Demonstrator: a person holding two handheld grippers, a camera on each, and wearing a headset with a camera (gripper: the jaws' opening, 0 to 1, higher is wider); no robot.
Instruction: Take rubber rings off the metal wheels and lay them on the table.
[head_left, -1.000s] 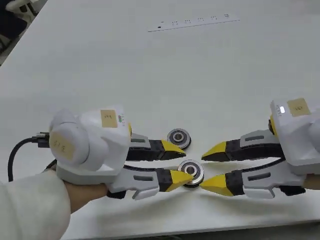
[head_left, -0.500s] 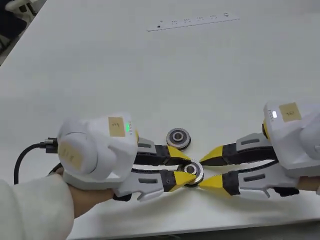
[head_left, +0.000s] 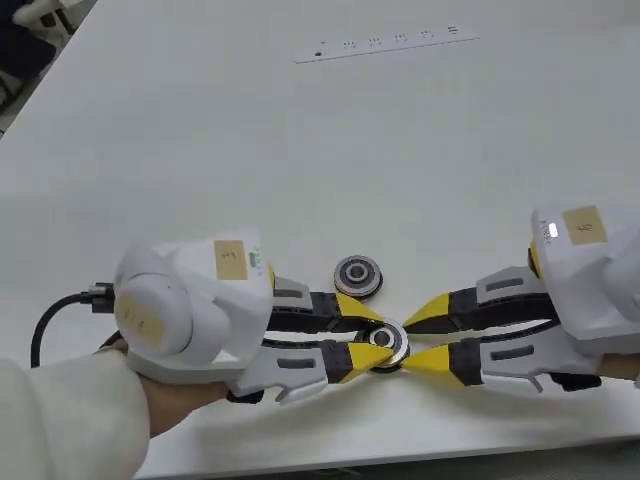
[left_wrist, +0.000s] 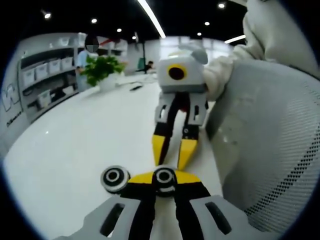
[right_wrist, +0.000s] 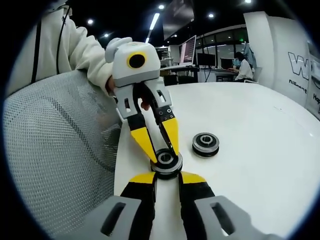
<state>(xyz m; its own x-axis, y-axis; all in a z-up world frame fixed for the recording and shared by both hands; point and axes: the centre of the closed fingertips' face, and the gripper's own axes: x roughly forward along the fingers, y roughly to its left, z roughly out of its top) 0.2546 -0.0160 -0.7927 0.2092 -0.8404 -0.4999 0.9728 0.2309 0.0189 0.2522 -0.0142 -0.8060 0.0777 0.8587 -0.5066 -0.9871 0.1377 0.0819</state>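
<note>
Left hand-held gripper (head_left: 372, 338) clamps wheel (head_left: 386, 340); right (head_left: 407, 342) touches it.

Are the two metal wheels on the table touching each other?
Apart. The right gripper view shows a strip of bare table between the near wheel and the far wheel.

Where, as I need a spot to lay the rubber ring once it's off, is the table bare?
The widest bare table lies between the far wheel and the white strip at the back; more right of that wheel, beyond the right gripper. The front edge is crowded: left gripper and right gripper meet at the near wheel.
</note>
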